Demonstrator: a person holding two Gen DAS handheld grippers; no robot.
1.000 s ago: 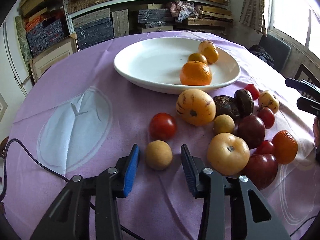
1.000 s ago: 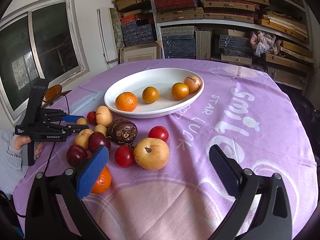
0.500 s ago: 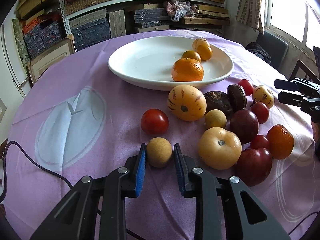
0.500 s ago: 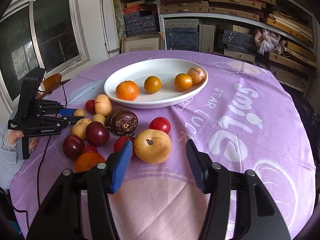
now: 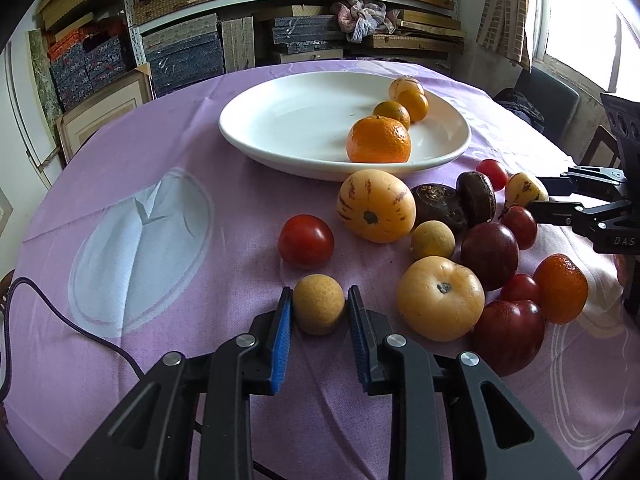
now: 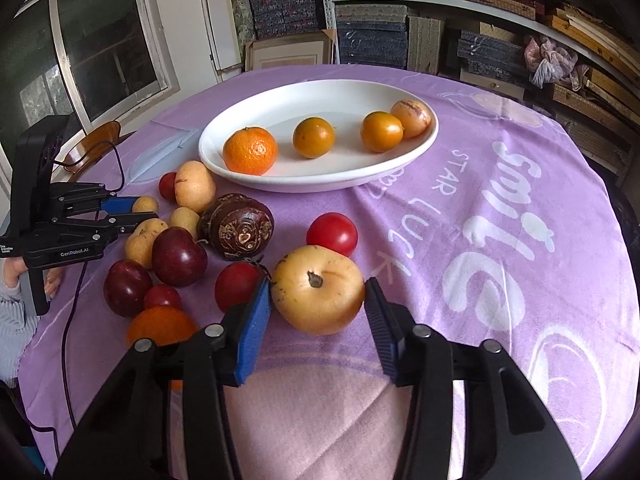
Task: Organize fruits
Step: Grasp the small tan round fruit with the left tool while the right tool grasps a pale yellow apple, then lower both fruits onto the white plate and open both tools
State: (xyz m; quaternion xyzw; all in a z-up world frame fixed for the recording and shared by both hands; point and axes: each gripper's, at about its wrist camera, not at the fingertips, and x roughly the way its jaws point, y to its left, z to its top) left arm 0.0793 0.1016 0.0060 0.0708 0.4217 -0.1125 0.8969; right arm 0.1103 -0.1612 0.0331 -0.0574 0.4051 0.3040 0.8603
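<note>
My left gripper (image 5: 318, 308) is shut on a small round tan fruit (image 5: 318, 309) that rests on the purple cloth. My right gripper (image 6: 318, 294) is shut on a large pale yellow fruit (image 6: 318, 288), also on the cloth. The white plate (image 5: 280, 120) holds a large orange (image 5: 379, 140), two smaller orange fruits and a striped yellow one. Loose fruit lies in front of the plate: a red tomato (image 5: 306, 240), a striped yellow melon (image 5: 375, 206), dark plums and small yellow fruits. The left gripper also shows in the right wrist view (image 6: 134, 210), the right one in the left wrist view (image 5: 538, 200).
A round table with a purple cloth (image 6: 500, 220). Shelves of boxes (image 5: 280, 12) stand behind it. A black cable (image 5: 60, 312) trails across the cloth at the left. A chair (image 5: 548, 96) and a window stand beyond the table's far right edge.
Both grippers moved forward and closed. The left jaws closed onto the small tan fruit. The right jaws narrowed from wide open onto the large pale yellow fruit.
</note>
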